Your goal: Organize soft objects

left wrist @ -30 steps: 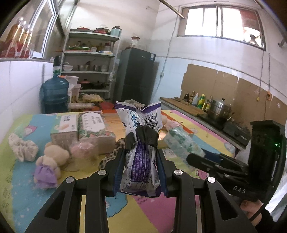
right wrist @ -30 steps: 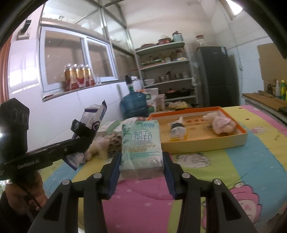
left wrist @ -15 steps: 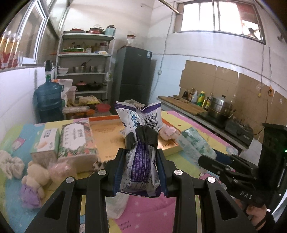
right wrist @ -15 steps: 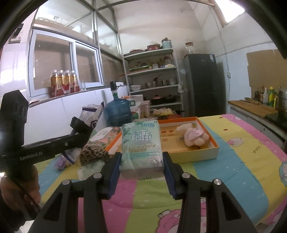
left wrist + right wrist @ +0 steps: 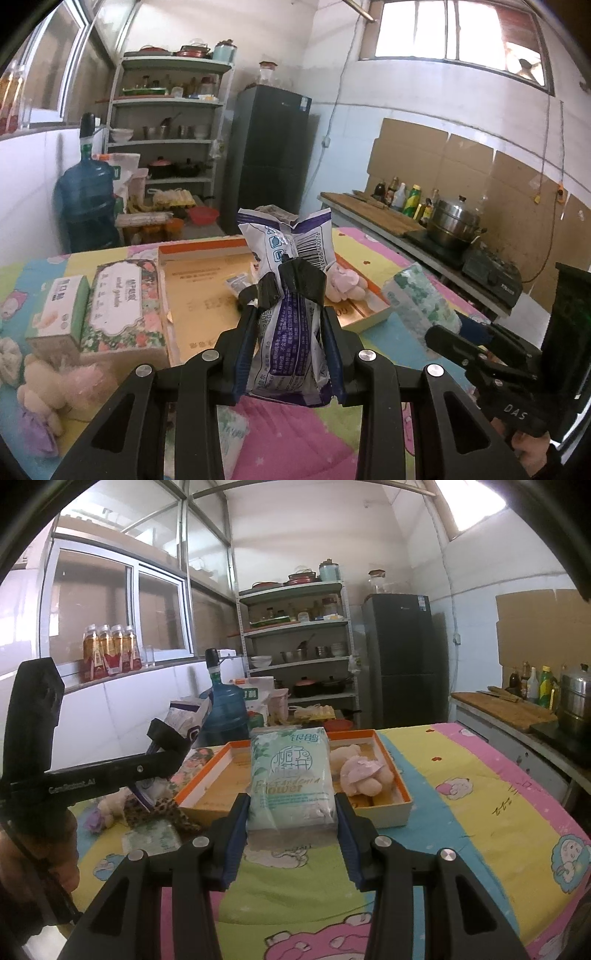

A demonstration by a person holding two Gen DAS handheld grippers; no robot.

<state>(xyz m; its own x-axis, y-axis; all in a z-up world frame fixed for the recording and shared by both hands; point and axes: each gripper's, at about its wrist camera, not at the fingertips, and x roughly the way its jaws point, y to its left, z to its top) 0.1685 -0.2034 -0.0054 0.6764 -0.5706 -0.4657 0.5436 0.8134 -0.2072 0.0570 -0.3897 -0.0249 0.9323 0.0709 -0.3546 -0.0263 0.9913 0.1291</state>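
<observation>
While both held packs hover, plush toy (image 5: 360,775) occupies tray (image 5: 402,805).

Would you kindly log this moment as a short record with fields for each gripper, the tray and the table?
left gripper: shut on purple-and-white packet
right gripper: shut on green tissue pack
orange tray: on the table, holds pink plush toy
table: covered by cartoon cloth; floral tissue box left of tray
</observation>
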